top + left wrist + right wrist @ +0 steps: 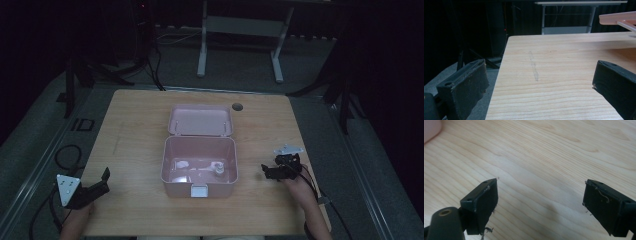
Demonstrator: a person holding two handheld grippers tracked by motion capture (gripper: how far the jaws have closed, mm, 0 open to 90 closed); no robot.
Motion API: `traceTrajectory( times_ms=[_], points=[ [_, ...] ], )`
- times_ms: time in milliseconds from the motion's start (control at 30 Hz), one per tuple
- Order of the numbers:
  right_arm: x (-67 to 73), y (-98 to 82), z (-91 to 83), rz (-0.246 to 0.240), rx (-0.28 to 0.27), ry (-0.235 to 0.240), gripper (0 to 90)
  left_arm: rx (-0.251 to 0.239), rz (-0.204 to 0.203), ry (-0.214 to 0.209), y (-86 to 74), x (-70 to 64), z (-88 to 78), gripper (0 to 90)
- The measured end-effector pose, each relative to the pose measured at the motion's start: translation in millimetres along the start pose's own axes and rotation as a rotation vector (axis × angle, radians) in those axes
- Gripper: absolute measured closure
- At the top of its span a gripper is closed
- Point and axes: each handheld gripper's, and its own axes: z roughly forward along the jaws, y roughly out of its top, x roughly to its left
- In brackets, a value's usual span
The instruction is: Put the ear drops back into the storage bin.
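Note:
A pink lidded box (200,165) stands open in the middle of the wooden table (135,125), its lid (200,120) tipped back. Inside it lie small white objects (217,168), too dim to identify. My left gripper (100,182) hovers at the table's front left corner, jaws wide apart and empty (539,82); the box lid's edge (617,20) shows at the upper right of the left gripper view. My right gripper (267,172) is to the right of the box, open over bare wood (540,200), with a corner of the box (431,130) at upper left.
A round cable hole (237,106) sits behind the box near the table's far edge. Cables (67,155) lie on the floor at left. A white table frame (240,45) and dark stands are beyond the far edge. A faint scuff mark (534,67) runs along the wood.

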Motion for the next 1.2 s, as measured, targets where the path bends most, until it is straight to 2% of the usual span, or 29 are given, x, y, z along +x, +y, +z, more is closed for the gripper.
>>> traceTrajectory(
  times_ms=[67, 100, 233, 300, 333, 400, 500, 667, 833, 967, 1067, 1200],
  points=[
    [-1.1, -8.3, -3.9, 0.061, -0.034, -0.022, 12.6, 0.000, 0.000, -0.001, 0.0, 0.1, 0.0, 0.3],
    [-1.1, -8.3, -3.9, 0.061, -0.034, -0.022, 12.6, 0.000, -0.001, -0.001, 0.0, 0.2, -0.1, 0.3],
    [-1.6, -20.5, -9.6, 0.127, -0.076, -0.060, 12.6, 0.000, 0.000, -0.002, 0.0, 0.2, -0.1, 0.3],
    [-1.6, -25.6, -13.3, 0.152, -0.092, -0.059, 12.6, 0.001, -0.001, -0.002, 0.0, 0.3, 0.0, 0.3],
    [-1.3, -27.4, -14.5, 0.160, -0.098, -0.064, 13.0, 0.000, -0.001, -0.002, 0.0, 0.3, -0.1, 0.3],
    [-0.1, -32.0, -17.2, 0.145, -0.111, -0.082, 13.1, 0.000, -0.001, -0.002, 0.0, 0.2, 0.0, 0.3],
    [1.5, -38.1, -19.7, 0.144, -0.103, -0.101, 13.2, 0.000, -0.001, -0.002, 0.0, 0.2, 0.0, 0.3],
    [2.1, -46.8, -24.7, 0.194, -0.107, -0.116, 13.2, 0.000, -0.002, -0.004, 0.0, 0.4, 0.1, 0.3],
    [2.6, -55.0, -29.7, 0.217, -0.130, -0.136, 13.2, 0.000, -0.001, -0.006, 0.0, 0.4, -0.1, 0.3],
    [0.3, -63.3, -38.7, 0.271, -0.177, -0.170, 13.4, -0.002, -0.004, -0.008, 0.0, 0.6, -0.3, 0.3],
    [-2.4, -70.6, -44.8, 0.307, -0.210, -0.176, 13.6, -0.003, -0.004, -0.008, 0.0, 0.6, -0.2, 0.3],
    [-5.6, -73.1, -48.0, 0.324, -0.235, -0.198, 13.7, -0.003, -0.008, -0.010, 0.1, 0.9, -0.3, 0.3]
  ],
)
